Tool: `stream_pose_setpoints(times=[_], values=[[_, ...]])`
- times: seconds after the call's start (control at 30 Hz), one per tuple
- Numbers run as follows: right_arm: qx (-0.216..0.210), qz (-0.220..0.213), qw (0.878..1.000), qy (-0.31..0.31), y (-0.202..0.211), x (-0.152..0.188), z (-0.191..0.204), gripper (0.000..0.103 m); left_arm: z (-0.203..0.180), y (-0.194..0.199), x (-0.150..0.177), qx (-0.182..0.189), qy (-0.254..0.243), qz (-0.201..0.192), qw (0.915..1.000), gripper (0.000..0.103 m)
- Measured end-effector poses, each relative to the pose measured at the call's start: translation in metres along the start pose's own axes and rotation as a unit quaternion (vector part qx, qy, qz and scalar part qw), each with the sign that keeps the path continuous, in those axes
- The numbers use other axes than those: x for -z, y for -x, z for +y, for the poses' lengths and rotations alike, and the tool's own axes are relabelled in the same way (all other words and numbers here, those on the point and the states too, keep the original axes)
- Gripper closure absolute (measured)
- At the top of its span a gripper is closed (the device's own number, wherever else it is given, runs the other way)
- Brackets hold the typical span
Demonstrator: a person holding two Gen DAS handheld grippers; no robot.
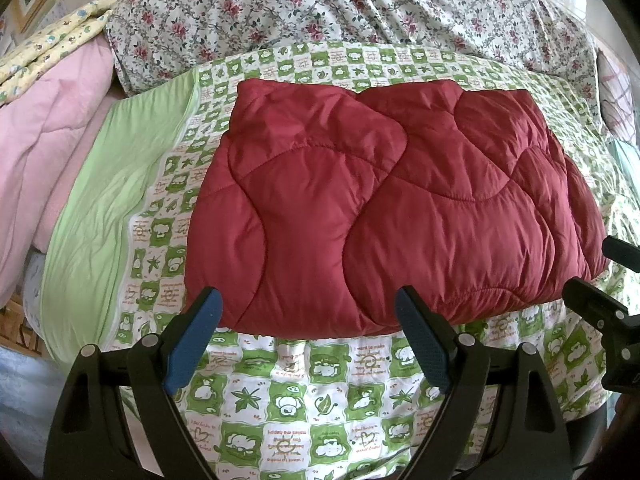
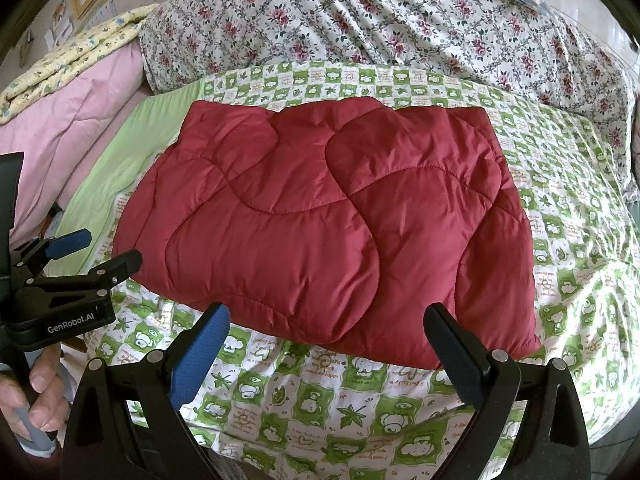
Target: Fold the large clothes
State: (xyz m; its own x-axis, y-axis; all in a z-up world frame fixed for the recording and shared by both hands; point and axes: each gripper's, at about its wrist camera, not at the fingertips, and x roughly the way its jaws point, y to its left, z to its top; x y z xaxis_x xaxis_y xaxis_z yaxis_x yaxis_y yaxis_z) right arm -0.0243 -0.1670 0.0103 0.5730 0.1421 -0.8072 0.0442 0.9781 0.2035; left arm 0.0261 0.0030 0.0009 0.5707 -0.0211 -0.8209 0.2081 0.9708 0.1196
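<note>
While both grippers hang over the near edge of the bed, neither one grasps anything. Seen from its own camera, the left gripper (image 1: 308, 312) has its 2 blue-padded fingers (image 1: 194, 340) spread wide, with only printed sheet and the coat's front hem showing between them. On the right gripper (image 2: 328, 328) the jaws stand just as far apart, equally bare. From the right wrist view the left gripper appears at the left side, its handle held in a hand (image 2: 34, 396), jaws parted there too.

Beyond the fingertips lies the coat (image 1: 384, 208), a dark red quilted garment with wavy stitching. It rests flat on the green-and-white sheet (image 1: 304, 408), gathered into a compact, roughly rectangular bundle; its near edge is just ahead of both pairs of fingertips, not touching them as far as I can tell. No sleeve, hood or collar sticks out loose. Layered edges show along its right side.

Farther back sit a floral duvet (image 1: 360, 12) and, to the left, pink bedding (image 1: 52, 128) under a yellow quilt (image 1: 60, 40).

Judging by that tidy shape, the folding looks largely done: the coat is several layers thick and squared off. What may remain is 1 more fold to halve it, some smoothing, or simply moving it aside; the pictures do not settle which.
</note>
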Motion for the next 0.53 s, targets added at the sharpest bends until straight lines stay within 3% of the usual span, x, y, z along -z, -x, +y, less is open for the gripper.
stream_pose_setpoints(times=[0.53], values=[[-0.002, -0.004, 1.000, -0.020, -0.003, -0.003, -0.012, 0.004, 0.003, -0.009, -0.006, 0.015, 0.014, 0.006, 0.9998, 0.014]])
